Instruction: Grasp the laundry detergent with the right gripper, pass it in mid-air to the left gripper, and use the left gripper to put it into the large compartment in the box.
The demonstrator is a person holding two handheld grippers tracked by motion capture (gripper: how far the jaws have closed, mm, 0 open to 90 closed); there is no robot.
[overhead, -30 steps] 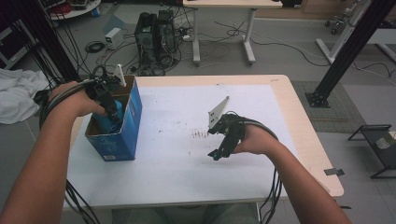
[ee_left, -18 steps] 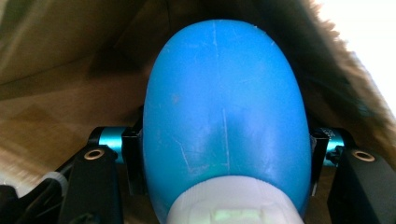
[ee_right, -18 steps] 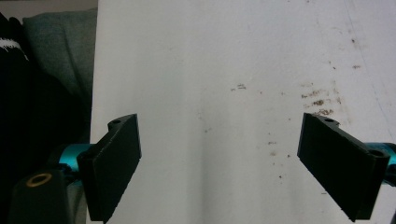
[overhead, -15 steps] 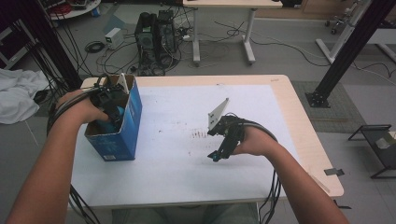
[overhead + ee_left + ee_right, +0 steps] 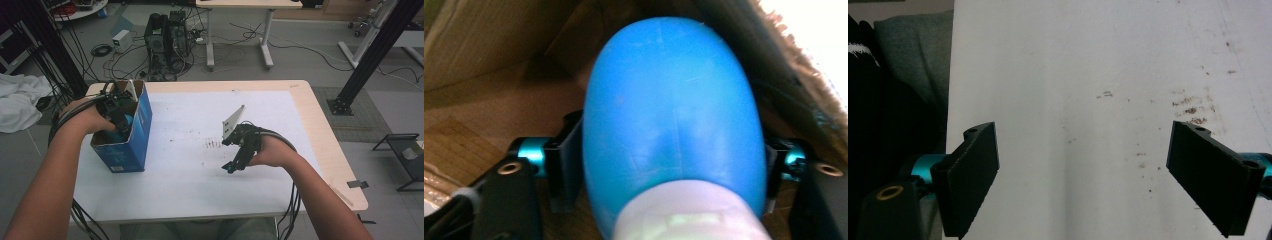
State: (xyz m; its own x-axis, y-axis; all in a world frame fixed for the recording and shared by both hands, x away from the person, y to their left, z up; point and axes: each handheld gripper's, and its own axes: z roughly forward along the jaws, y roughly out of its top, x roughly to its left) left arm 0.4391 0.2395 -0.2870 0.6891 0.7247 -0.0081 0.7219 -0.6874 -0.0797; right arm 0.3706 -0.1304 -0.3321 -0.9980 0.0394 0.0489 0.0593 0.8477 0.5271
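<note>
A smooth blue egg-shaped object (image 5: 671,110) with a white end lies between the jaws of my left gripper (image 5: 669,165), inside an open blue cardboard box (image 5: 131,145). Those jaws have just been opening, and the object still fills the gap, touching both pads. From above, the left gripper (image 5: 117,112) sits in the box's mouth with the blue object (image 5: 124,123) just under it. My right gripper (image 5: 231,167) rests low over the white table (image 5: 190,190), right of centre. Its jaws (image 5: 1083,175) stand wide apart with nothing between them.
The box stands at the table's left edge. Small dark specks (image 5: 212,145) mark the tabletop near the right gripper. Cables trail from both hands over the front edge. Behind the table are computer towers (image 5: 165,35), loose cables and another desk.
The left hand has come up a little from deep in the box to its mouth. The right hand has kept still.
</note>
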